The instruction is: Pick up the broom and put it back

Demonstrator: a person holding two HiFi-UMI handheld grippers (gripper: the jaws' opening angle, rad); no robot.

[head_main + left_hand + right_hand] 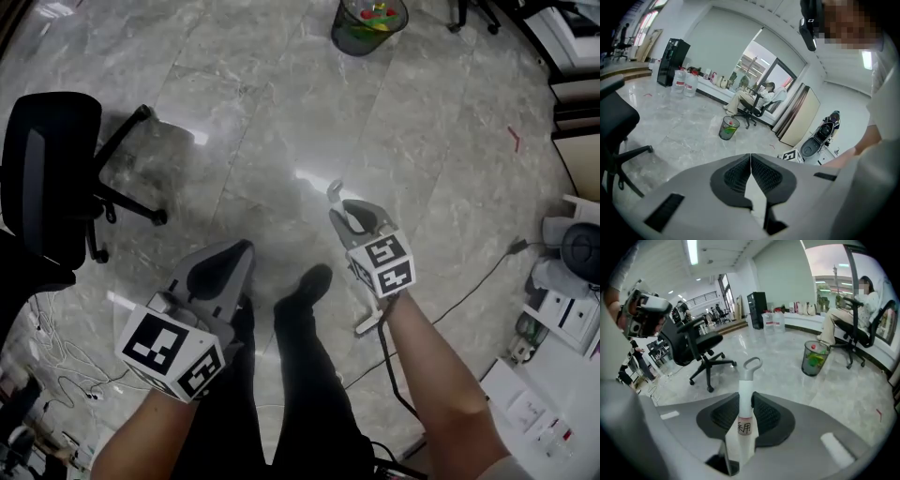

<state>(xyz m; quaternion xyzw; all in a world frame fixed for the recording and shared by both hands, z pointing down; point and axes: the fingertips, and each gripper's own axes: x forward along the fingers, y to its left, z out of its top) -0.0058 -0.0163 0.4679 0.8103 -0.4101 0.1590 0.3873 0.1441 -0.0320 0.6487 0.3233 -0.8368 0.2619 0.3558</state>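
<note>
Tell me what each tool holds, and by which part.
The right tool grips the broom handle near its top, just below the hanging loop. The left tool is shut, holding nothing.

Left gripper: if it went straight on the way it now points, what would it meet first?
Most likely the bare floor, near the mesh waste bin; depth is unclear. Nothing nearer lies ahead of the left gripper, whose jaws are shut.

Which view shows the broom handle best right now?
Right gripper view: the broom handle runs up between the right gripper's jaws, hang loop and label clear. Head view shows mainly its loop end. Left gripper view shows none of it.
</note>
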